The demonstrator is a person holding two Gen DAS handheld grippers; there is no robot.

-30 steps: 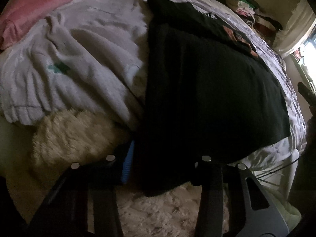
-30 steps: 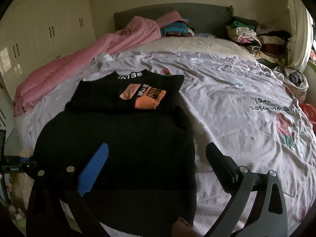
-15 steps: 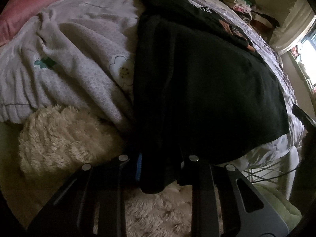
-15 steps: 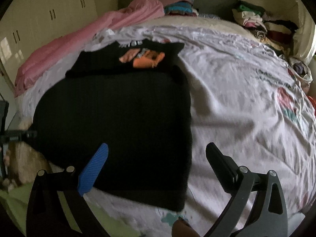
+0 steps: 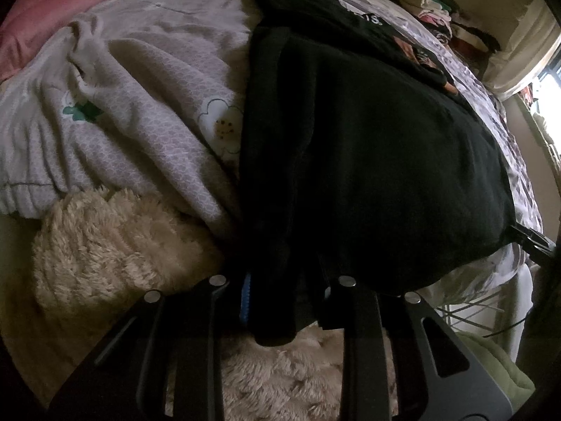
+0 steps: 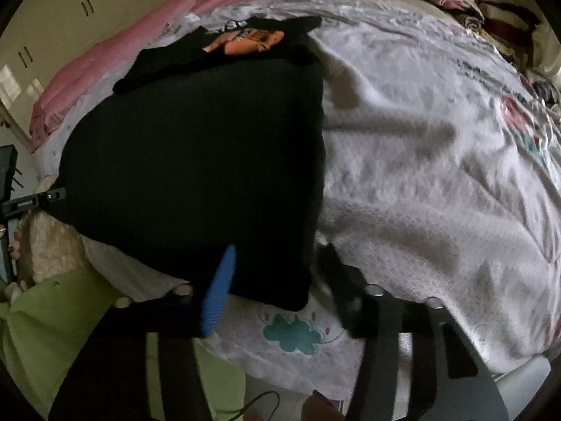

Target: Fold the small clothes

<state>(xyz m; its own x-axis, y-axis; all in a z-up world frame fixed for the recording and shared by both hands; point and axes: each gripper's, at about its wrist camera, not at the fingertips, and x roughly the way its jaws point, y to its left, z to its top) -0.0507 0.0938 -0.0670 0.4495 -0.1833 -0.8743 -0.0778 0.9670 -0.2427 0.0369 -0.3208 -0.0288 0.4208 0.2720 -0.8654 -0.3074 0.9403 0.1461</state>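
Black garment (image 6: pixel 196 161) lies flat on bed (image 6: pixel 438 193); left gripper (image 5: pixel 280 301) clamps its near-left corner, right gripper (image 6: pixel 273 273), jaws just closing, straddles near-right corner, grip unclear.

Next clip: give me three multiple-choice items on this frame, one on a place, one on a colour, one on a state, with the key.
1. Where does the black garment lie?
A. on the bed
B. on a chair
C. in a drawer

2. What colour is the print on the folded shirt behind it?
A. green
B. orange
C. yellow

3. What is the left gripper doing?
A. hanging open above the bed
B. clamping a pillow
C. pinching the garment's near corner

Key: 1 A, the garment is spread over the white bedcover. 2 B, orange shapes show on the black shirt. 3 C, black cloth hangs bunched between its fingers in the left wrist view.
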